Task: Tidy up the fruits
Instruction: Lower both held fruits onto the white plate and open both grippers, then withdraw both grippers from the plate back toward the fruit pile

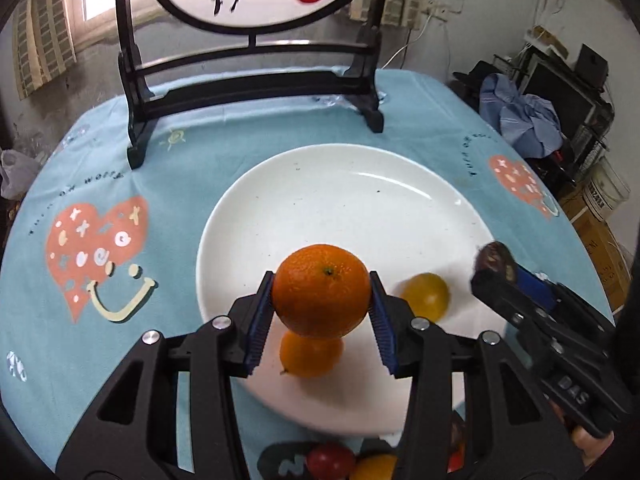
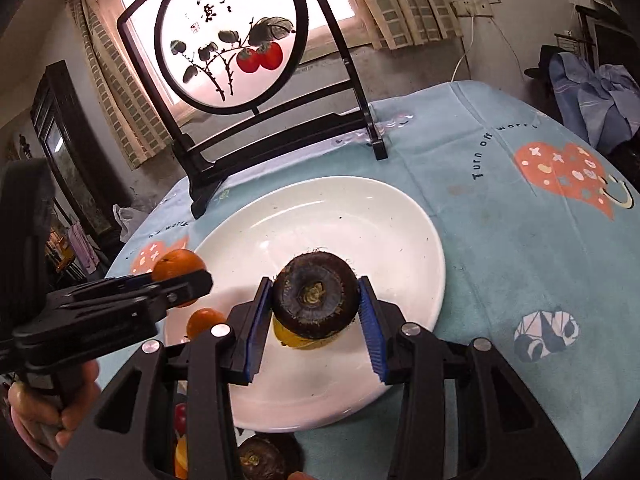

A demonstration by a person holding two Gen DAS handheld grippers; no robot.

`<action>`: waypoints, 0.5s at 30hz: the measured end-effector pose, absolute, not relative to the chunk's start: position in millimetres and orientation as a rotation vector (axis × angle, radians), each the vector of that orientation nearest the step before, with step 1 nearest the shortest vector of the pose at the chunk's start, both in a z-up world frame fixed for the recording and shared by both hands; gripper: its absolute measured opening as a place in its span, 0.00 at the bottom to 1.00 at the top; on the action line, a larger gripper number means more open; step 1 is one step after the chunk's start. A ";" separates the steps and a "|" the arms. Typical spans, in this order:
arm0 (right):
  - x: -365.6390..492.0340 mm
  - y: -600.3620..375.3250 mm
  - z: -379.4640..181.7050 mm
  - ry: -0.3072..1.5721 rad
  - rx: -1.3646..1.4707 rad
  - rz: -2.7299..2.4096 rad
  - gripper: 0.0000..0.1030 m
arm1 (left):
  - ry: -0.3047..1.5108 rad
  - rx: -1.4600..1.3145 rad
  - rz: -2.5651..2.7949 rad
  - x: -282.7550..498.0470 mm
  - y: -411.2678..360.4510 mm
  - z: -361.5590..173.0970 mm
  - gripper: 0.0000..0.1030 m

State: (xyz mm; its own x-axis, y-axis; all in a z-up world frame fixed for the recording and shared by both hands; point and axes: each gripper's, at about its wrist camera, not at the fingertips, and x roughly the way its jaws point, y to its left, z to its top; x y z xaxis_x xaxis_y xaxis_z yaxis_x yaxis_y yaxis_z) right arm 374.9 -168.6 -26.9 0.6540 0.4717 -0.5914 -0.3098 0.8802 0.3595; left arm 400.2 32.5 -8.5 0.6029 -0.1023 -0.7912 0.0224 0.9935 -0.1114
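My left gripper (image 1: 321,312) is shut on a large orange (image 1: 321,290) and holds it above the near part of a white plate (image 1: 360,192). A smaller orange (image 1: 311,354) lies on the plate under it, and a yellow fruit (image 1: 426,295) lies to its right. My right gripper (image 2: 316,314) is shut on a dark brown water chestnut (image 2: 316,294) above the plate (image 2: 360,220), right over the yellow fruit (image 2: 294,338). The right gripper also shows in the left wrist view (image 1: 496,268), the left one in the right wrist view (image 2: 188,280).
A black-framed round persimmon painting (image 2: 232,40) stands behind the plate on the blue tablecloth (image 2: 520,240). More fruits lie near the table's front edge: a red tomato (image 1: 330,460), a yellow fruit (image 1: 374,467), another water chestnut (image 2: 260,460). Clutter stands off the table at right.
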 end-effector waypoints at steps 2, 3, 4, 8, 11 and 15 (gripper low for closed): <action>377.2 -170.1 -27.7 0.739 0.241 0.444 0.42 | 0.941 -0.094 -0.062 407.2 34.4 -17.8 0.45; 377.4 -171.1 -27.9 0.742 0.238 0.437 0.43 | 0.953 -0.096 -0.056 410.3 34.3 -22.2 0.45; 376.7 -172.0 -27.6 0.741 0.240 0.441 0.43 | 0.960 -0.098 -0.052 411.9 34.9 -25.2 0.45; 369.7 -171.9 -22.6 0.730 0.218 0.451 0.44 | 0.937 -0.113 -0.032 406.4 39.0 -19.5 0.68; 354.8 -175.3 -9.1 0.710 0.206 0.478 0.45 | 0.874 -0.106 -0.026 380.1 43.4 3.5 0.78; 323.5 -177.5 6.2 0.674 0.169 0.521 0.51 | 0.794 -0.107 -0.014 327.1 53.2 29.3 0.91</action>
State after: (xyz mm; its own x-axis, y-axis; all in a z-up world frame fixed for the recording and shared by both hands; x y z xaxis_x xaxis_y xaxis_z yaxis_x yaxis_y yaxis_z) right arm 323.5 -177.5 6.2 0.6594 0.5113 -0.5511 -0.4043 0.8592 0.3135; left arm 327.1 53.2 29.3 0.7012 -0.0528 -0.7110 -0.0274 0.9945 -0.1008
